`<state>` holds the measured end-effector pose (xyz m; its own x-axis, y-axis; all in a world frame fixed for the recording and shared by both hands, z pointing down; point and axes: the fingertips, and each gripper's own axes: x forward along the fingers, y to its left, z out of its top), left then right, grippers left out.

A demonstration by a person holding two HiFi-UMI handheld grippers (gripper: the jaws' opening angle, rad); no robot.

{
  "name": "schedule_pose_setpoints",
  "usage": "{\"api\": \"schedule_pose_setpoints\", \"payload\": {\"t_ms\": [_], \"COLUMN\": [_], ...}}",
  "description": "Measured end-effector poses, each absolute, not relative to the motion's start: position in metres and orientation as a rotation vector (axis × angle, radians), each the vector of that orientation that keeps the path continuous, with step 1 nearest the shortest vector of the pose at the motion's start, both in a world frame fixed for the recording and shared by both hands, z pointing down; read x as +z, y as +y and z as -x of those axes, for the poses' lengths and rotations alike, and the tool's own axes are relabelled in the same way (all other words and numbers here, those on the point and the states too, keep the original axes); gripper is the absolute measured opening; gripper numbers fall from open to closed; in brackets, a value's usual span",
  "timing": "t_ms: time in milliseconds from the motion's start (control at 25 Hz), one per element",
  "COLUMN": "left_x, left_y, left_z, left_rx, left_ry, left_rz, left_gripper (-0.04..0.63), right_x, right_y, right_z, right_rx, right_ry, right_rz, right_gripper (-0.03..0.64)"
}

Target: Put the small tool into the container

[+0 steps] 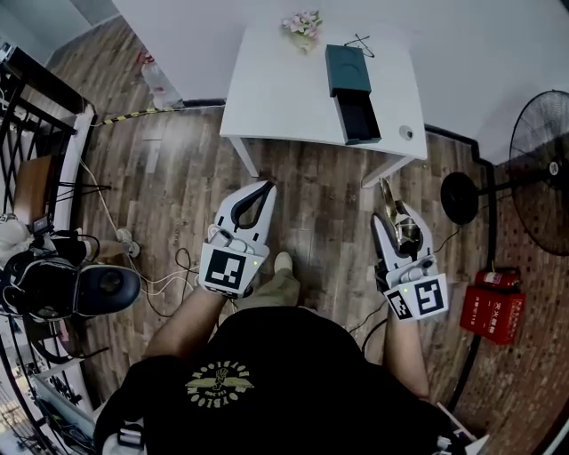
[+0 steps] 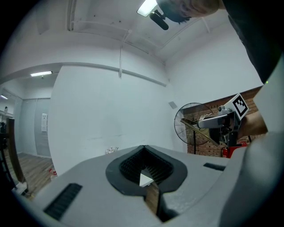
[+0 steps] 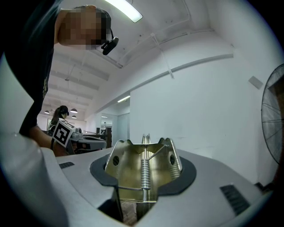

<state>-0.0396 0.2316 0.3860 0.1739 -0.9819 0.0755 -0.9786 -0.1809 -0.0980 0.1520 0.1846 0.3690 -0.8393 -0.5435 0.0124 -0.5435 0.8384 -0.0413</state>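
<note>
Wooden plank flooring point(image 1: 311, 204) fills the head view, with a white table point(image 1: 267, 89) against a pale wall at the upper centre of the frame. On the table stands the container point(image 1: 348, 69), a dark teal box whose inner tray point(image 1: 359, 115) is slid out toward the near edge. A small bunch of flowers point(image 1: 303, 27) lies at the far edge of the table, and a small round object point(image 1: 406, 132) sits near its right corner. At the right edge of the frame stands a floor fan point(image 1: 538, 169), with a red box point(image 1: 492, 307) on the floor below it.

Left gripper point(image 1: 260, 191), lower centre-left: jaws closed tip to tip with nothing between them, held over the floor in front of the table and clear of it.

Right gripper point(image 1: 397, 222), lower centre-right: jaws clamped on the small tool point(image 1: 391, 200), a brass-coloured sheet-metal piece. The right gripper view shows its coil spring point(image 3: 143, 170) running down the middle and a round hole in each of its two side wings. The tool is over the floor, well apart from the container.
</note>
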Motion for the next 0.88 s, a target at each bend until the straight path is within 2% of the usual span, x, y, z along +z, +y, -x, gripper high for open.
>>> {"api": "schedule_pose_setpoints", "payload": {"t_ms": [360, 880], "left_x": [0.398, 0.364], "left_y": [0.197, 0.162], "left_z": [0.045, 0.065], "left_rx": [-0.191, -0.126], "left_ry": [1.965, 1.914], "left_rz": [2.436, 2.426], "left_gripper": [0.008, 0.008], "right_x": [0.382, 0.341], "right_y": [0.156, 0.132], "right_z": [-0.143, -0.116], "right_rx": [0.111, 0.013], "right_ry": [-2.973, -2.992], "right_rz": [-0.926, -1.004], "right_gripper": [0.19, 0.19]}}
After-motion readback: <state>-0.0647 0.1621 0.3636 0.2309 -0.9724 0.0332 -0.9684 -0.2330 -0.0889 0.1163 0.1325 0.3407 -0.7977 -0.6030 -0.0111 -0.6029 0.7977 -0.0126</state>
